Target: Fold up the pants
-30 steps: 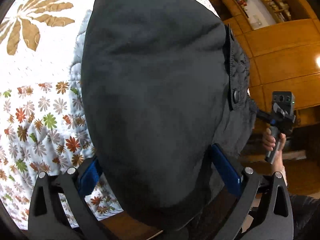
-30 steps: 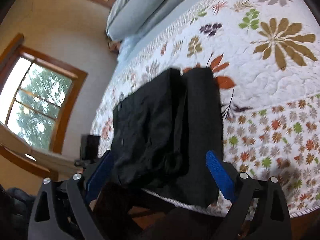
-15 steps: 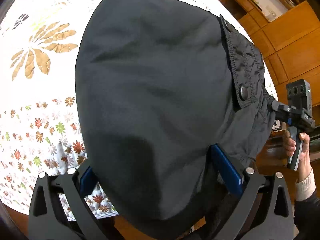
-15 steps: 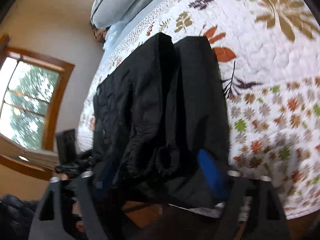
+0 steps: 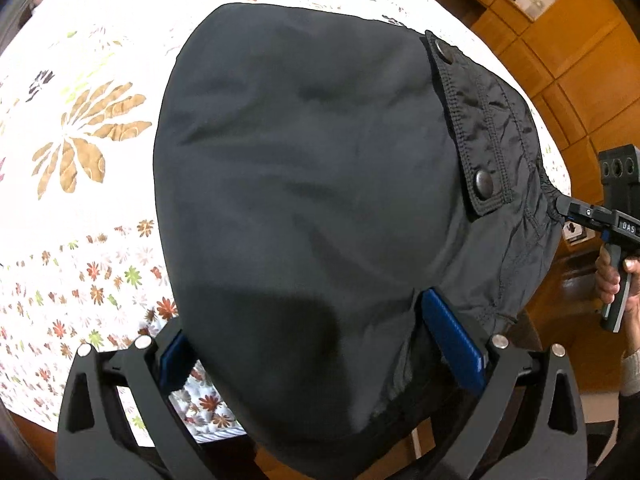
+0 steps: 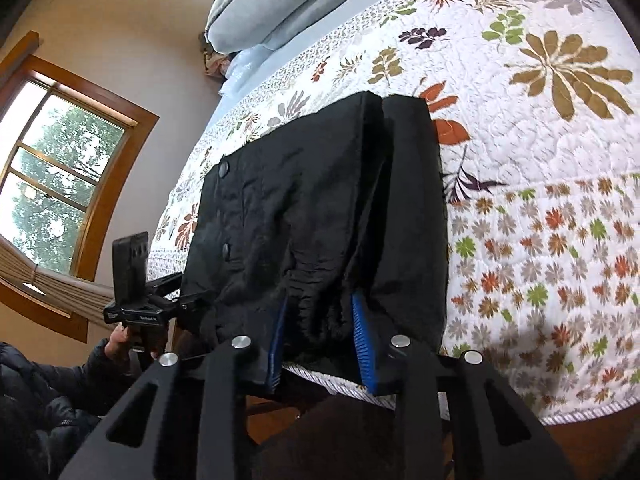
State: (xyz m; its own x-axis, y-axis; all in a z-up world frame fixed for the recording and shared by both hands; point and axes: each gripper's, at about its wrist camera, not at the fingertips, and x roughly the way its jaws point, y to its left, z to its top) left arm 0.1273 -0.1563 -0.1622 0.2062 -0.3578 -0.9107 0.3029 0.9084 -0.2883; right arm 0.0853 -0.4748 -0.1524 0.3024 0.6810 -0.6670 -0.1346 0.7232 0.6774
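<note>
Black nylon pants [image 6: 320, 208] lie folded at the quilt's [image 6: 540, 160] edge, soft, light, probably slippery. Right gripper [image 6: 320, 340] pinches the gathered waistband; left gripper [image 5: 320, 344] gapes around fabric. Hold seams or waistband.

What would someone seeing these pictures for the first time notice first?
A pair of black padded pants lies partly folded at the near edge of a white quilted bedspread with leaf and flower prints. The right gripper has its jaws closed on the bunched waistband, and the left gripper straddles the fabric. Grey pillows sit at the far end.
</note>
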